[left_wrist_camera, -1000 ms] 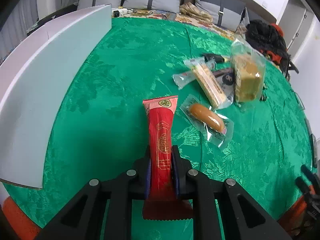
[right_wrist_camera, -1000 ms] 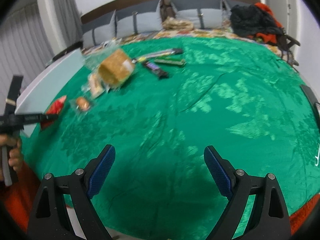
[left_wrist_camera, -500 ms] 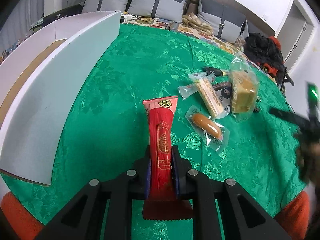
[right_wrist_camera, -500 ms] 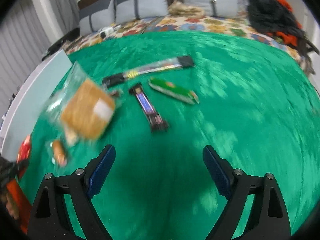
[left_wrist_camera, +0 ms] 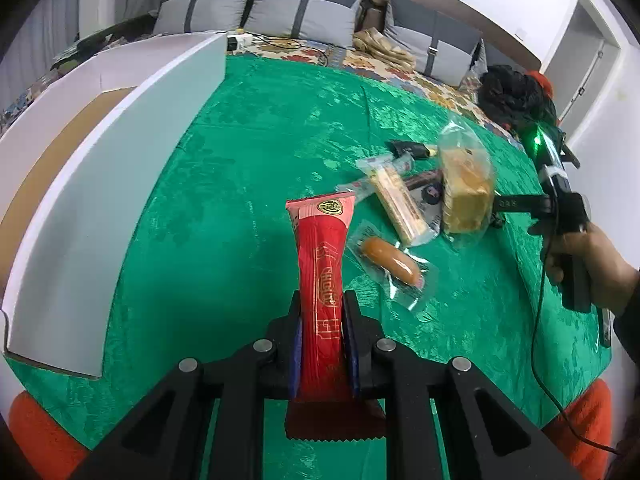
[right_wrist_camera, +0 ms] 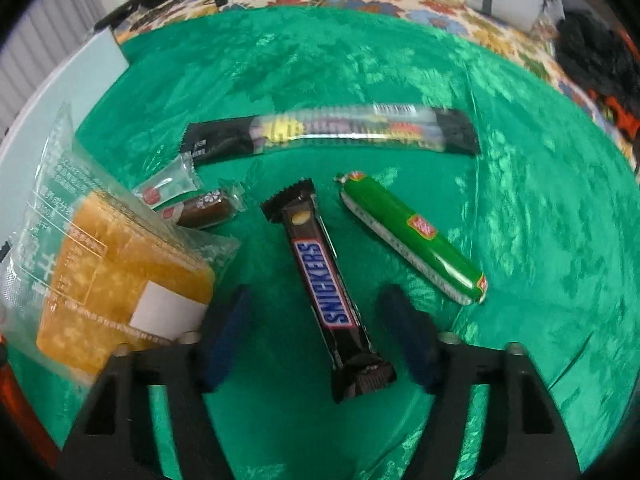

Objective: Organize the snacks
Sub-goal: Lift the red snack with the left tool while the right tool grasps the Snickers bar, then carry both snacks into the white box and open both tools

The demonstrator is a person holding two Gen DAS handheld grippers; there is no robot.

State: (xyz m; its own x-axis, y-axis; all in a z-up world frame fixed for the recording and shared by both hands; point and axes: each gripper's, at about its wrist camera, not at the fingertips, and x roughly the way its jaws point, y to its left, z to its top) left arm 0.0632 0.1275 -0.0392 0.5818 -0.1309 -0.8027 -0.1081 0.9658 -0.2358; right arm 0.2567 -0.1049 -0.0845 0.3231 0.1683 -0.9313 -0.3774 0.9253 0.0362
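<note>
Left claw [left_wrist_camera: 322,344]: clamped tight on red snack packet [left_wrist_camera: 323,276], blue pads pressing both sides near the lower third; packet stands upright between the pads, serrated bottom edge hanging below them, gold-seal top end pointing away. Held above green cloth [left_wrist_camera: 224,208] on the worktop. White open box [left_wrist_camera: 116,184] to the left of it, near wall upright, brown floor visible inside.

Right claw [right_wrist_camera: 316,340]: half open and closing, pointed steeply down. Snickers bar [right_wrist_camera: 326,284] lying flat between the pads, lengthwise along the claw, gaps visible on both sides, pads not touching it. Pads motion-blurred.

Around the Snickers bar on the cloth: green sausage stick [right_wrist_camera: 412,236] just beside on the right, lying diagonally; long black-ended wrapper [right_wrist_camera: 332,132] lying crosswise beyond both; small brown wrapped sweet [right_wrist_camera: 204,208] to the left; bagged yellow cake [right_wrist_camera: 116,276] at the left, just beside the left pad.

From left wrist view: clear-wrapped sausage [left_wrist_camera: 390,260] just right of the red packet, wafer pack [left_wrist_camera: 396,200] beyond it, cake bag standing next to that. Right hand [left_wrist_camera: 588,260] gripping the other tool's handle at the right edge, green LED lit on top.
</note>
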